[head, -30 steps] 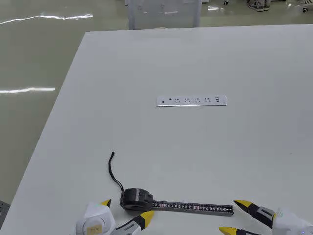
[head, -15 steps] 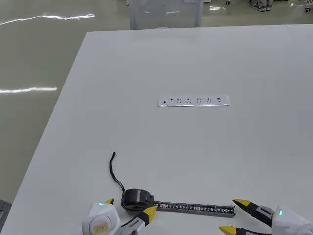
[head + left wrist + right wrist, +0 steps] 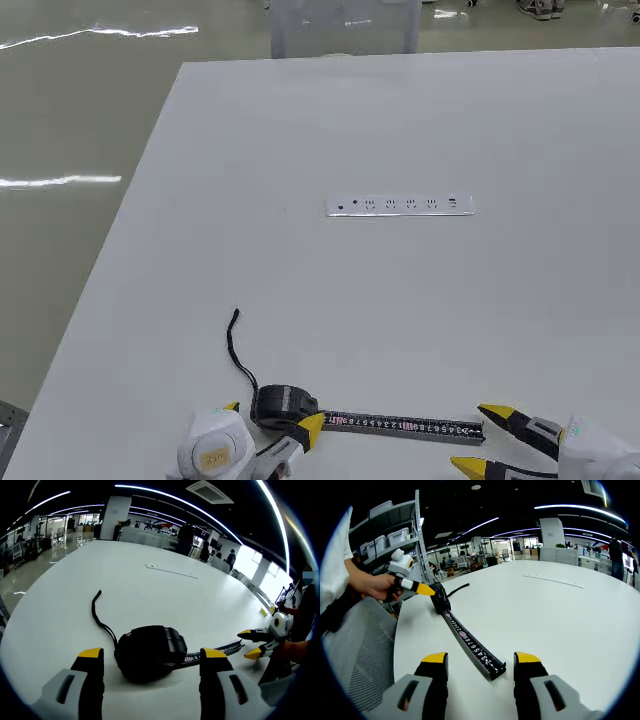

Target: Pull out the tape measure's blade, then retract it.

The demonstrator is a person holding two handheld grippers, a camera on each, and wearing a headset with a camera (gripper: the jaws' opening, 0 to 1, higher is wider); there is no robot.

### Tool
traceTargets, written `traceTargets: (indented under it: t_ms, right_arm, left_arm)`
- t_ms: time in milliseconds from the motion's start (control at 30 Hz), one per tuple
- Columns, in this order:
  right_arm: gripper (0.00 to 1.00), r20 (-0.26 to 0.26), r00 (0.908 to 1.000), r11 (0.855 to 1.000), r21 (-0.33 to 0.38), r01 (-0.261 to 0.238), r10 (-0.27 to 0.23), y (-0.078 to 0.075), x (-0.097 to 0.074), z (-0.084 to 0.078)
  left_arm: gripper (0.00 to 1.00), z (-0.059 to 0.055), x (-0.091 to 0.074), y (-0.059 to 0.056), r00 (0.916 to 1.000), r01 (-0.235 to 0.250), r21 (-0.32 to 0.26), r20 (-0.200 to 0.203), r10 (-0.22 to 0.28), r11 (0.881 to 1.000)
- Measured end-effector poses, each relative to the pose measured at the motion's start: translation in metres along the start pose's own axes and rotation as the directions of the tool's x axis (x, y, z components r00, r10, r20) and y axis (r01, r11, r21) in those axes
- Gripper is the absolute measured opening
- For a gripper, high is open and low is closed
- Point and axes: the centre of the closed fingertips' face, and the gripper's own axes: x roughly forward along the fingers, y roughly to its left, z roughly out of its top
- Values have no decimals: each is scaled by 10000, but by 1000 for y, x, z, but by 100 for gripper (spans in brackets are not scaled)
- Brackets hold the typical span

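We are holding the left gripper (image 3: 152, 653) with jaws open either side of the black tape measure (image 3: 150, 650). Its dark numbered blade (image 3: 470, 642) is lying extended along the table (image 3: 400, 300), the tip between the right gripper's (image 3: 481, 657) open jaws.

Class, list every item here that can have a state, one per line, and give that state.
Tape measure case: lying on the table.
Blade: pulled out, flat on the table.
Strap: loose, trailing from the case.
Left tool: open, jaws either side of the case.
Right tool: open, jaws either side of the blade's tip.
Power strip: nothing plugged in.
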Motion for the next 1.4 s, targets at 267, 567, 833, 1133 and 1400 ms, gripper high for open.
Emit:
traceTargets:
  t_ms: [267,567,833,1133,1400]
  right_arm:
    - [52,-19,10000,10000,25,-28,29,-2,2,0]
    - [51,-63,9999,9999,55,-86,86,-3,4,-2]
    - [50,-54,9999,9999,20,-149,149,-4,4,-2]
    - [49,-48,9997,9997,38,-233,233,-3,5,-2]
    - [46,-1,9992,9992,75,-395,395,-4,7,-5]
  left_arm:
    - [73,1,4,1,10000,-71,-103,11,71,9999]
    - [71,1,5,3,9998,-213,-242,-21,212,9995]
    - [70,2,8,2,9996,-285,-539,10,286,9981]
    - [68,0,9,4,9991,-425,-810,-81,420,9958]
    - [65,-1,11,2,9986,-507,-807,-182,494,9954]
